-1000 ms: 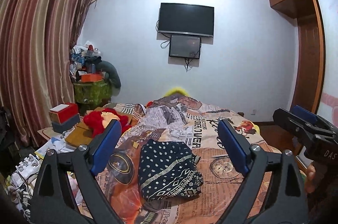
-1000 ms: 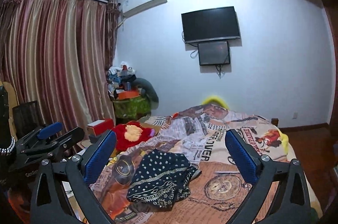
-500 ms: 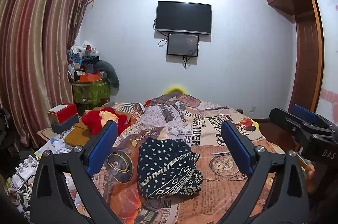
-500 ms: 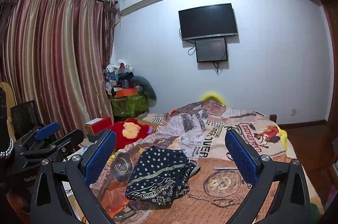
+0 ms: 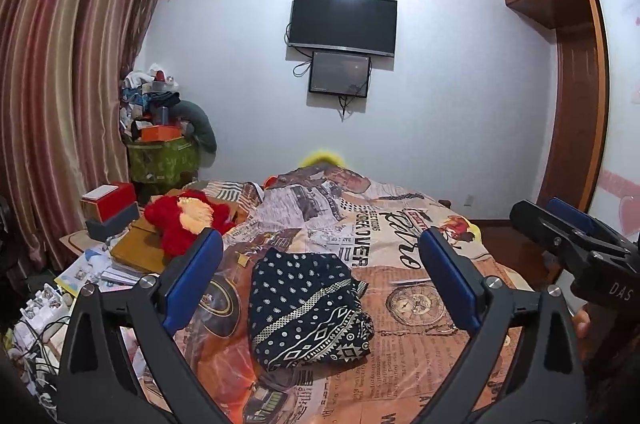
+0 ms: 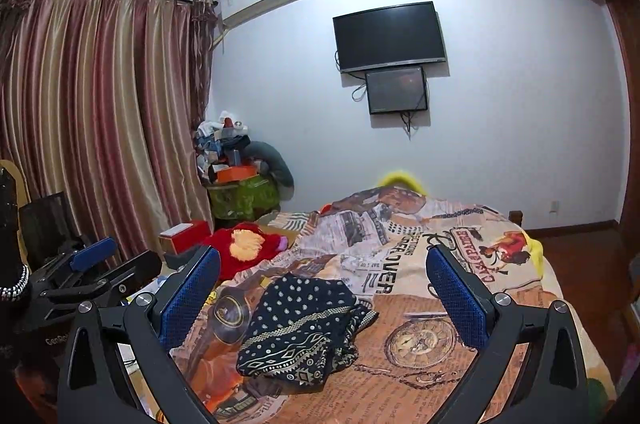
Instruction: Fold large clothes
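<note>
A dark navy garment [image 5: 308,308] with white dots and a patterned band lies folded into a thick bundle on the bed [image 5: 404,364], which has an orange newspaper-print cover. My left gripper [image 5: 320,244] hangs above and short of the garment, open wide, with nothing between its blue pads. From the right wrist view, the same garment [image 6: 300,328] sits low and centre. My right gripper [image 6: 323,258] is also open and empty, clear of the cloth. Each gripper shows in the other's view: the right gripper [image 5: 568,236] at the far right, the left gripper [image 6: 92,264] at the far left.
A red plush toy [image 5: 184,220] and boxes [image 5: 108,203] crowd the bed's left side, with clutter and cables [image 5: 40,316] below. Striped curtains [image 5: 60,83] hang on the left. A wooden wardrobe [image 5: 572,103] stands on the right. A TV [image 5: 343,19] is mounted on the far wall.
The left gripper's jaws have spread a little wider. The garment and the right gripper have stayed where they were.
</note>
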Motion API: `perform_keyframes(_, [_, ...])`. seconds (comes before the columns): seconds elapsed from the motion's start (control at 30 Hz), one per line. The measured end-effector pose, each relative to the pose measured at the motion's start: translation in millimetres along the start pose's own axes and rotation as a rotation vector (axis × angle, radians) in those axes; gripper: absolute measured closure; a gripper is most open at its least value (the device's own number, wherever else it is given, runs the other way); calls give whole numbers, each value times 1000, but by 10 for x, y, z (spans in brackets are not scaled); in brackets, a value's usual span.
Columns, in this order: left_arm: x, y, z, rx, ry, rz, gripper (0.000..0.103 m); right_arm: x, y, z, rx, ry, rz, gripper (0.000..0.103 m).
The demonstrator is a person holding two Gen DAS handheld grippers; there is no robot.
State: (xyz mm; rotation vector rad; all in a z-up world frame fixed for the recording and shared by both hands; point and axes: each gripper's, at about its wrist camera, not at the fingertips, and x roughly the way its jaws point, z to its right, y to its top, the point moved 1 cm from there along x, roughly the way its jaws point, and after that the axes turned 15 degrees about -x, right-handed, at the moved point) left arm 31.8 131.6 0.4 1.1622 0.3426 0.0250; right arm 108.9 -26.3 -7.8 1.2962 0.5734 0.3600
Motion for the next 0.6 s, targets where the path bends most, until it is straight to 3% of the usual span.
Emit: perform_keyframes(0.6, [-1, -26, -2, -6, -18, -7, 4, -10, -1, 0, 7, -6, 3, 0])
